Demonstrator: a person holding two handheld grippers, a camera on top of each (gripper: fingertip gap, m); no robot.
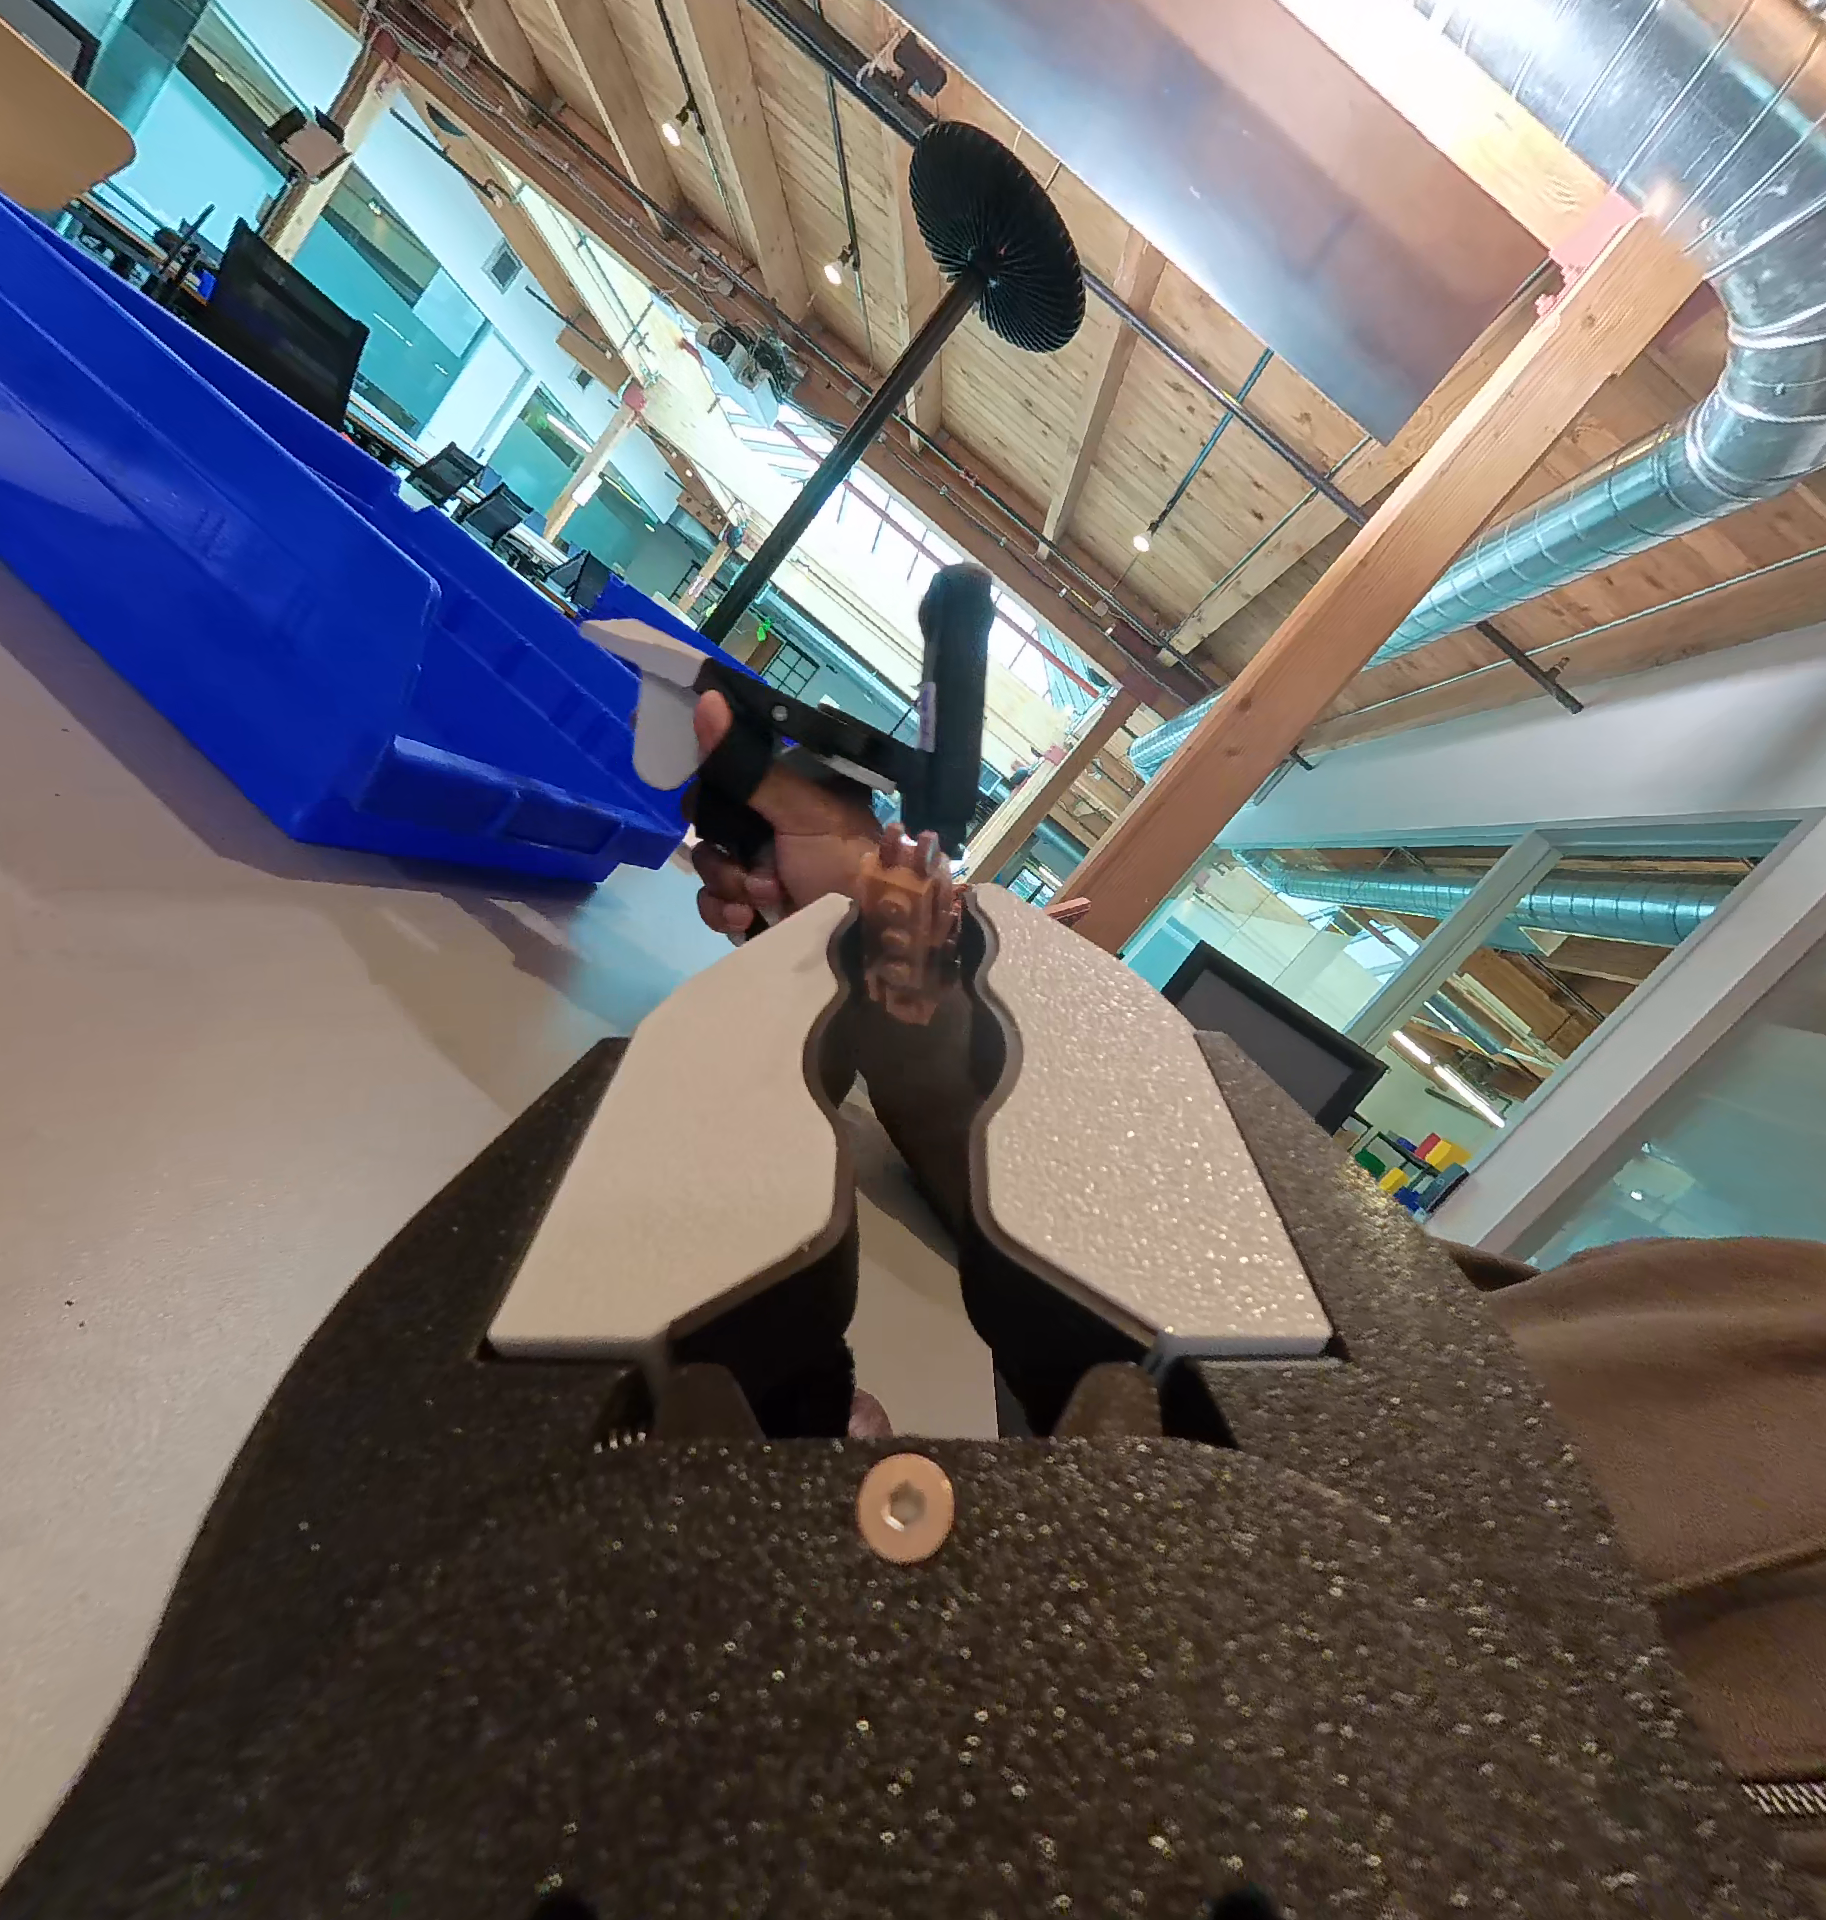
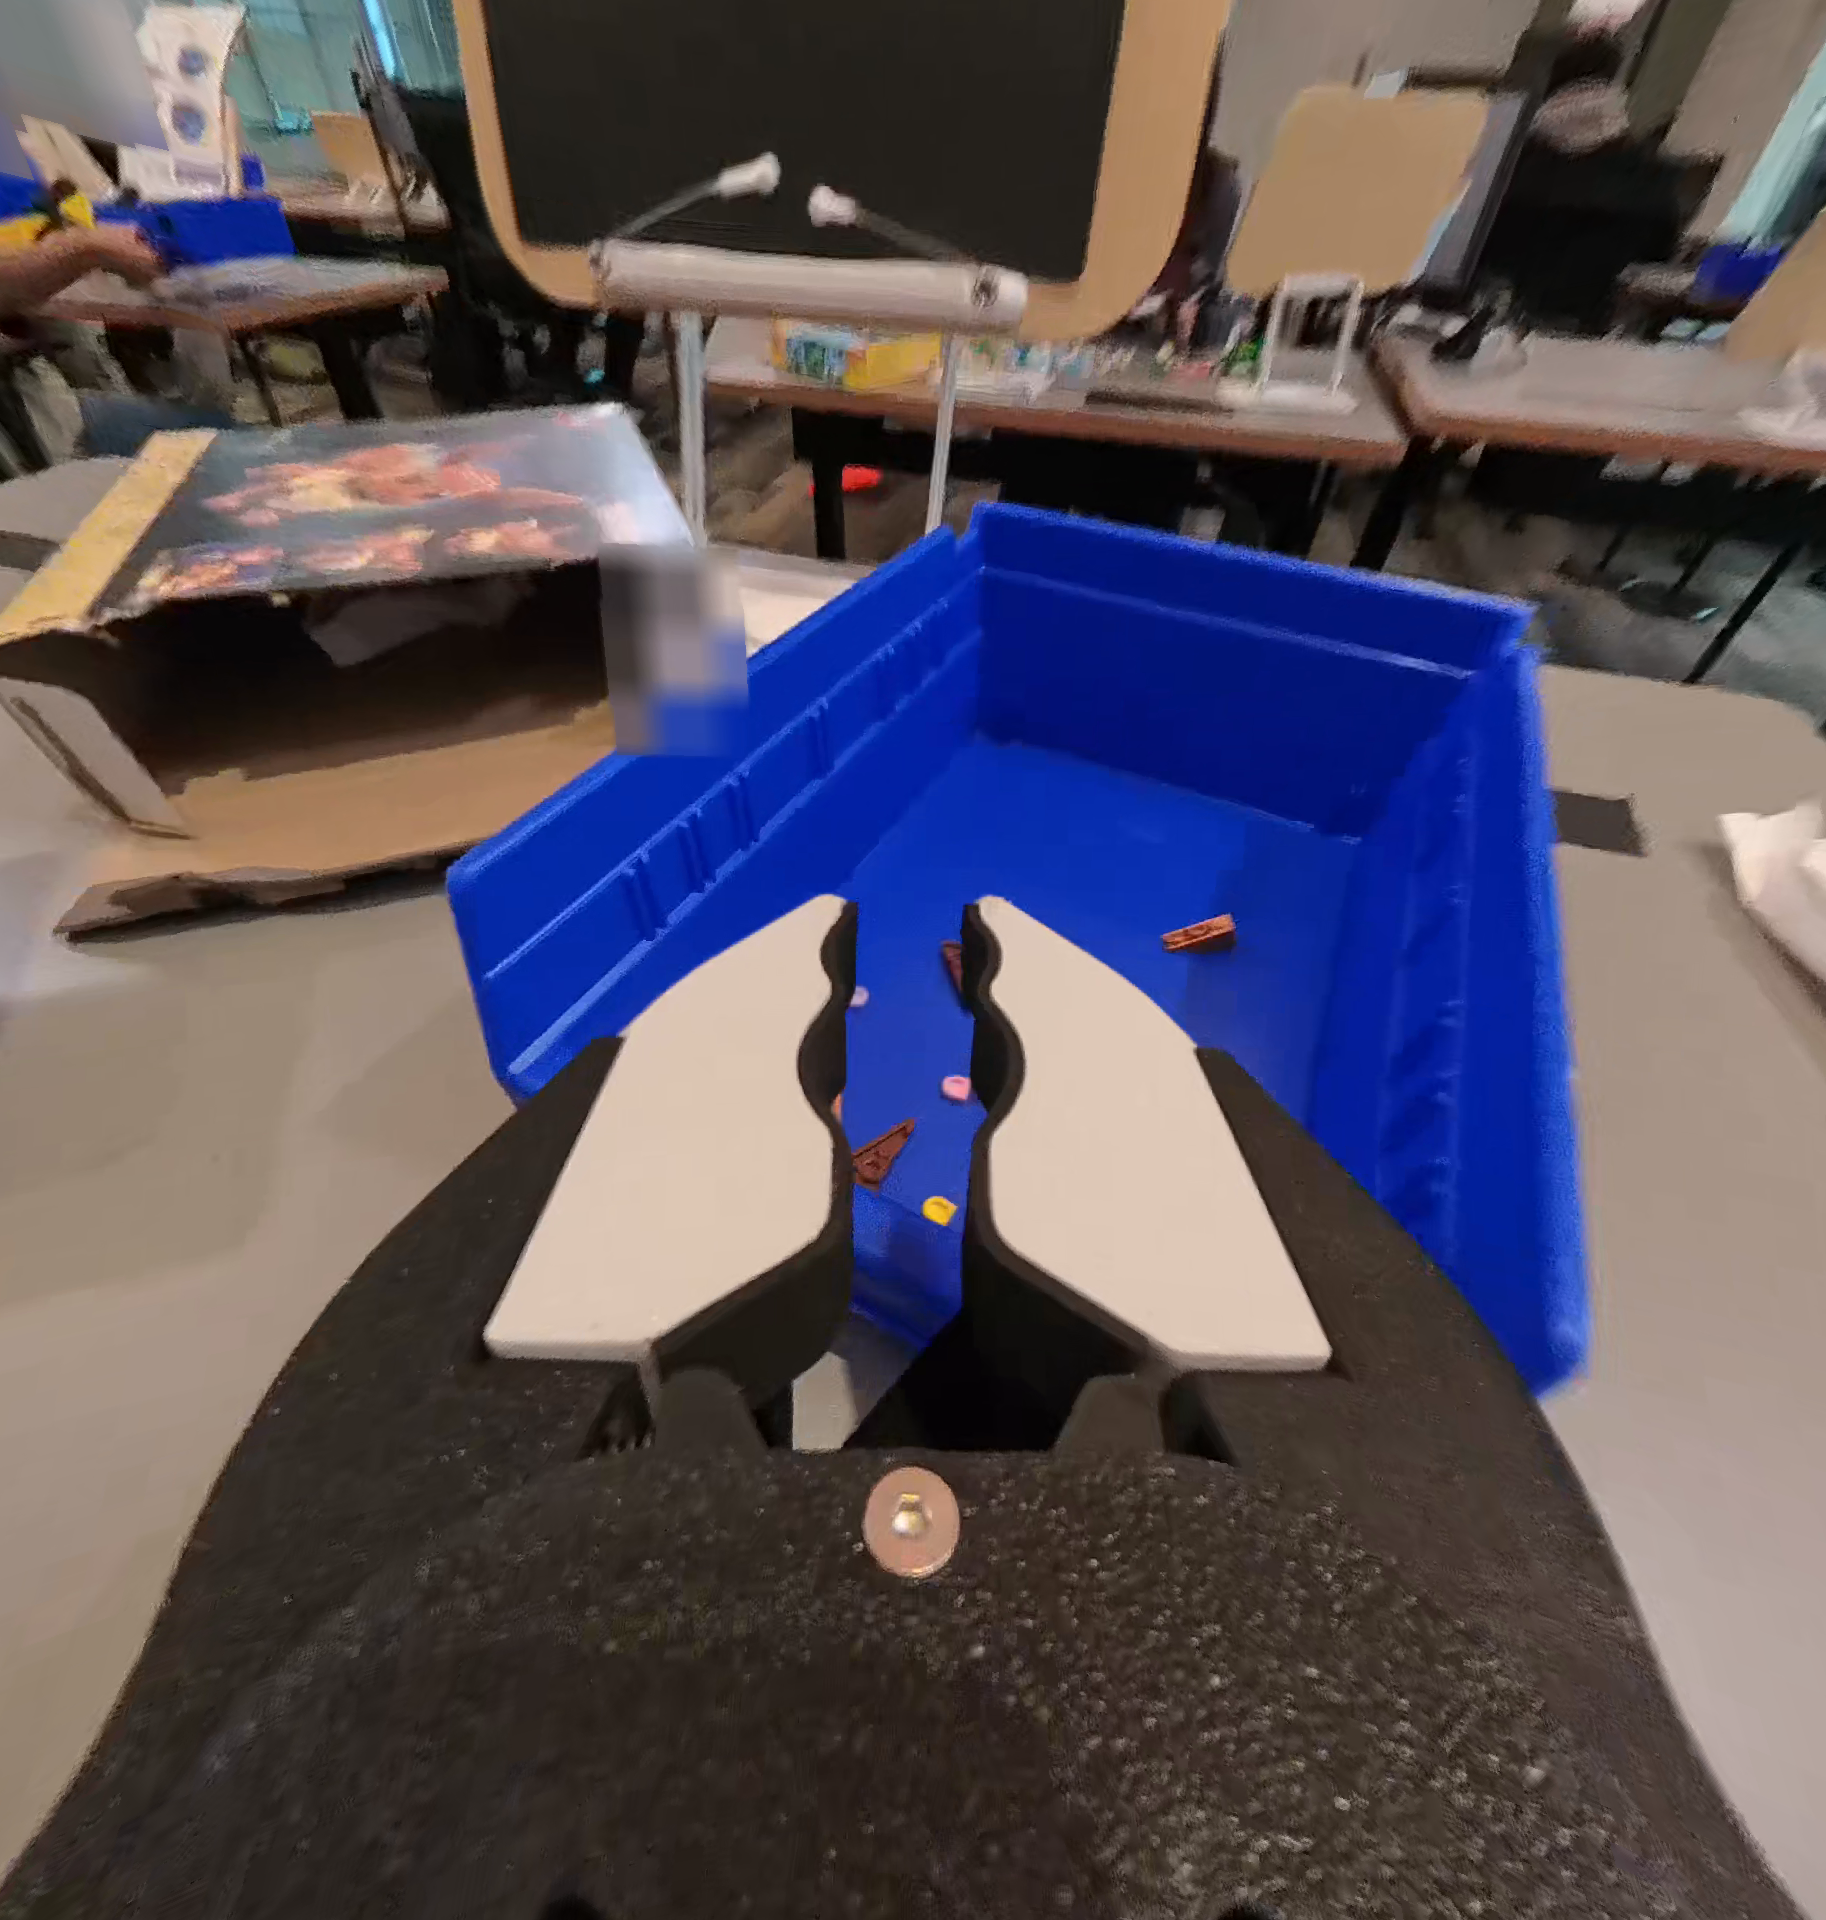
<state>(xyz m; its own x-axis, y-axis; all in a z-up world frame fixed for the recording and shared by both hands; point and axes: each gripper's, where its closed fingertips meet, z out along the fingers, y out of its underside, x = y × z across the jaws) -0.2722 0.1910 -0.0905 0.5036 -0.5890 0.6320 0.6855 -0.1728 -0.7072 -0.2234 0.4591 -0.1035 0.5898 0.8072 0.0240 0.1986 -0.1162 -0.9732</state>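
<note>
Blue bin (image 2: 1449,935) on grey table (image 2: 213,1143). In the bin: reddish-brown pieces (image 2: 1198,933), pink bits (image 2: 956,1088), one yellow bit (image 2: 938,1208). Brown studded brick piece (image 1: 904,935) between light grey, speckled fingers (image 1: 1117,1122) with black edging. Cardboard box (image 2: 348,623): tan inside, dark printed top with orange shapes. Brown sleeve (image 1: 1667,1455).

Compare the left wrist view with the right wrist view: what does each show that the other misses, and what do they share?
Only the left wrist view shows the left gripper shut on a brown studded brick piece, the right gripper farther off in a hand, the wooden ceiling and a silver duct.

Only the right wrist view shows the right gripper's own open jaws over the bin's inside, with brown, pink and yellow pieces on its floor, plus an opened cardboard box.

Both show the blue bin on the grey table.
</note>
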